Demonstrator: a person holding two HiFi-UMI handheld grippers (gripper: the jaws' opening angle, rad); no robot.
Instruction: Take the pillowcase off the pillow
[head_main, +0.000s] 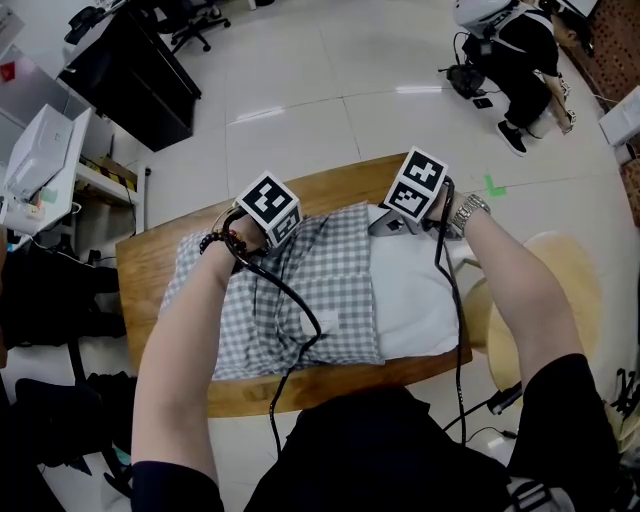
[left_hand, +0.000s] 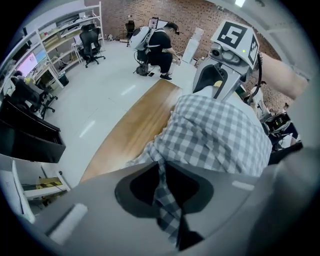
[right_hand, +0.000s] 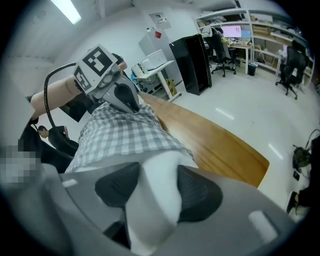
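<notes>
A white pillow (head_main: 415, 300) lies on the wooden table (head_main: 150, 262), its left part still inside a grey-and-white checked pillowcase (head_main: 320, 290). My left gripper (head_main: 268, 208) is at the far edge of the pillowcase; in the left gripper view its jaws pinch a fold of the checked pillowcase (left_hand: 165, 192). My right gripper (head_main: 415, 185) is at the pillow's bare far end. In the right gripper view its pads (right_hand: 200, 192) squeeze a corner of the white pillow (right_hand: 155, 200), with the checked pillowcase (right_hand: 120, 135) bunched just beyond.
A round wooden stool (head_main: 565, 290) stands at the table's right. A person crouches on the floor (head_main: 515, 50) beyond the table. Black cabinets and office chairs (head_main: 150, 60) stand at the far left. Cables hang from both grippers over the near table edge.
</notes>
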